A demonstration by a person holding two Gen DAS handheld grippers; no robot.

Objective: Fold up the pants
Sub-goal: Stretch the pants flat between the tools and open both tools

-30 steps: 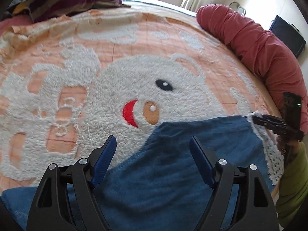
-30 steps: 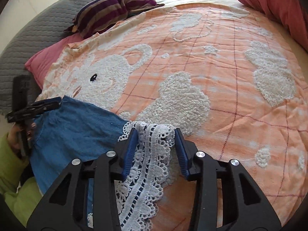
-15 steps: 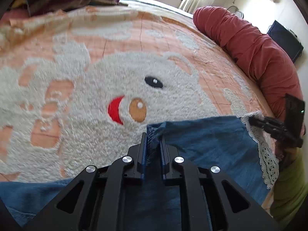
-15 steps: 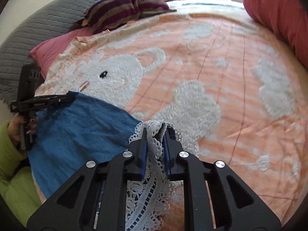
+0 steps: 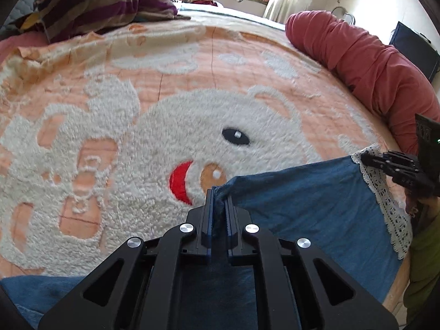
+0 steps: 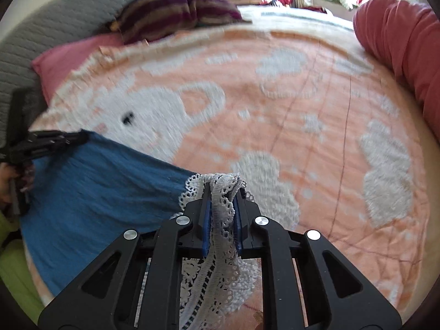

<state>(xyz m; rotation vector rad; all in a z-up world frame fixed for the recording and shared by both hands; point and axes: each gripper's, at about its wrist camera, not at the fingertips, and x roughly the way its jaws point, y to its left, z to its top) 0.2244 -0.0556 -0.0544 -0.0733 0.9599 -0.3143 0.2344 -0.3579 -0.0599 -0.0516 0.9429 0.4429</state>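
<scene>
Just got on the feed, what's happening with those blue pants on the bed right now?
A person is folding a pair of blue denim pants with white lace hems on an orange blanket with a fluffy white bear pattern. The left gripper has its jaws shut on the denim edge, and the right gripper is shut on the white lace hem. Both ends are pinched, with the fabric spread between them; the fold itself is not yet made.

Blue pants (image 5: 316, 209) with white lace trim (image 6: 222, 214) lie on an orange blanket (image 5: 225, 63) patterned with white bears; beyond the blanket, a purple-striped pillow (image 5: 96, 2).
</scene>
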